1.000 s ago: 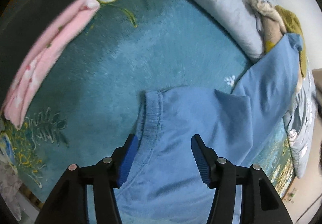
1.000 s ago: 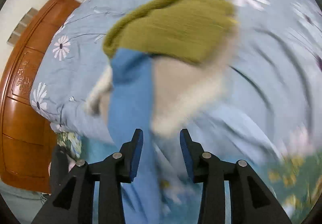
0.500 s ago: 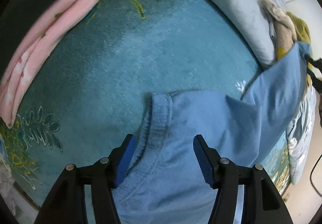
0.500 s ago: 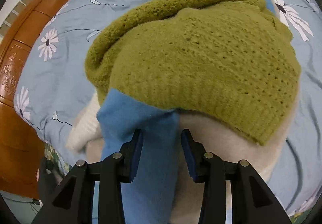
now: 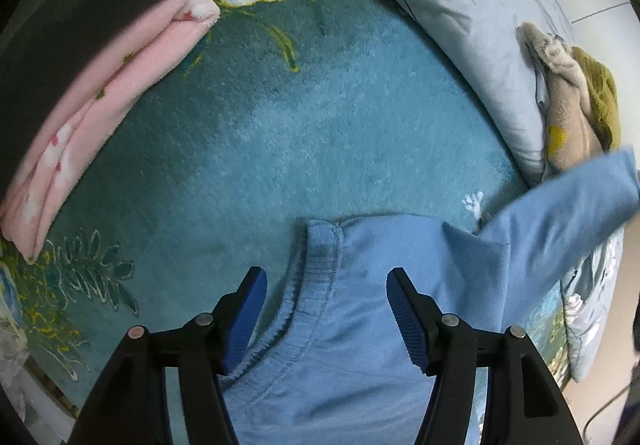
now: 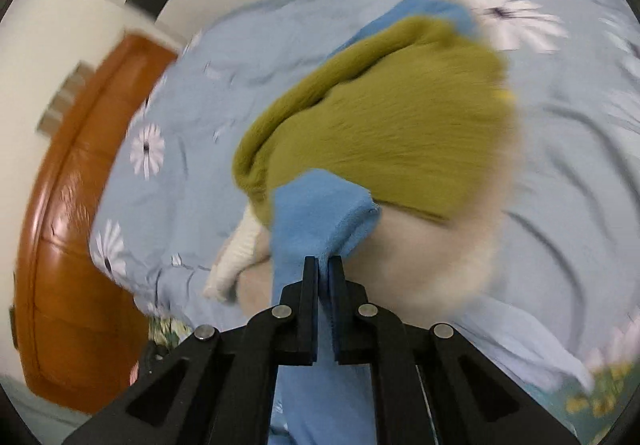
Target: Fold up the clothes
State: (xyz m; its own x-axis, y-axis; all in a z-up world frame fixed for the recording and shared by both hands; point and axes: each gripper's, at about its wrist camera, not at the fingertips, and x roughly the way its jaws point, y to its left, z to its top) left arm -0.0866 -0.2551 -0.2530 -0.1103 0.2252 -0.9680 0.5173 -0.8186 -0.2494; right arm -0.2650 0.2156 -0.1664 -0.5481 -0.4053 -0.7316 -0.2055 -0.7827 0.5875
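Note:
A light blue long-sleeved shirt (image 5: 360,345) lies on a teal plush blanket (image 5: 304,133), neckline towards me. My left gripper (image 5: 326,309) is open just above the collar, its blue pads on either side of the neckline. One sleeve (image 5: 560,217) is lifted off to the right and blurred. In the right wrist view my right gripper (image 6: 323,265) is shut on the cuff end of that blue sleeve (image 6: 316,221), in front of an olive knitted garment (image 6: 380,137) and a cream fleece garment (image 6: 432,257).
A folded pink floral garment (image 5: 100,117) lies at the blanket's left edge. A grey-blue daisy-print duvet (image 5: 460,5) is bunched behind, with the olive and cream clothes (image 5: 576,105) piled on it. A wooden headboard (image 6: 68,229) stands at the left.
My right gripper has shut on the blue sleeve end and is moving, lifting the sleeve clear of the pile. My left gripper stays open over the collar, shifted slightly.

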